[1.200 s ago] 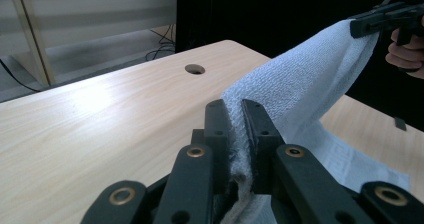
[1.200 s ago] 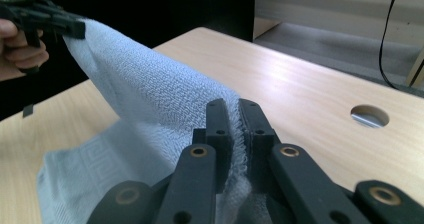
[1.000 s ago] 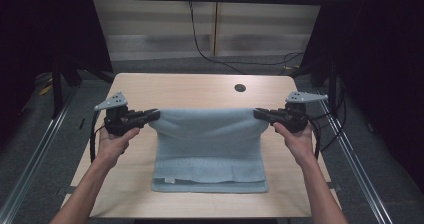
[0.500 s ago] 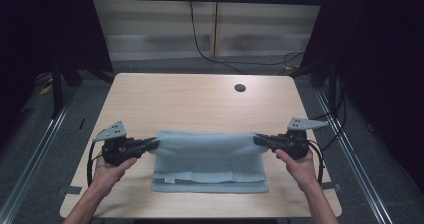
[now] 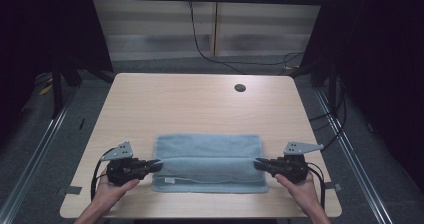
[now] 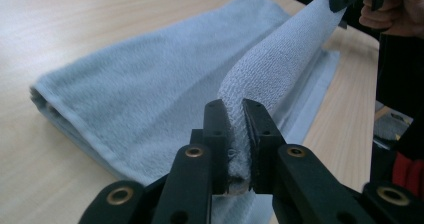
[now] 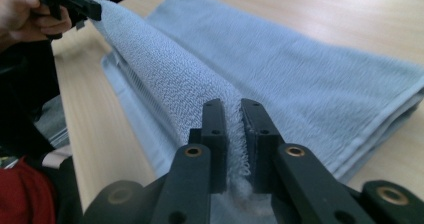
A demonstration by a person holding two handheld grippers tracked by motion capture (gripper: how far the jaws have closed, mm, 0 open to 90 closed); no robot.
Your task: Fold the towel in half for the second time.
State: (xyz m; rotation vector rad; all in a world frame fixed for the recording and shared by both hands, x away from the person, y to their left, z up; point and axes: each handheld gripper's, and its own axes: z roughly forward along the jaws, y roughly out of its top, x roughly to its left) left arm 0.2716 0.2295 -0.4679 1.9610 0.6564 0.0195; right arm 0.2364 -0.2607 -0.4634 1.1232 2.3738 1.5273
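Note:
A light blue towel (image 5: 210, 156) lies folded in a long strip near the front of the wooden table (image 5: 190, 104). My left gripper (image 5: 159, 164) pinches its left end, and in the left gripper view the cloth (image 6: 270, 69) sits between the jaws of that gripper (image 6: 235, 114). My right gripper (image 5: 256, 163) pinches the right end, with terry cloth (image 7: 170, 79) between its jaws (image 7: 233, 114). A raised ridge of towel stretches between the two grippers, just above the folded layers. Both pairs of jaws have just been opening slightly, and the cloth is still between them.
A round dark cable hole (image 5: 240, 88) sits in the table's far right part. The table's front edge runs just below both hands. Metal rails (image 5: 45, 134) flank the table on the floor, and cables (image 5: 200, 39) hang behind it.
Both grippers came down and toward the table's front edge with the towel's edge. The hanging upper layer now lies over the lower one, so the towel is a narrower strip.

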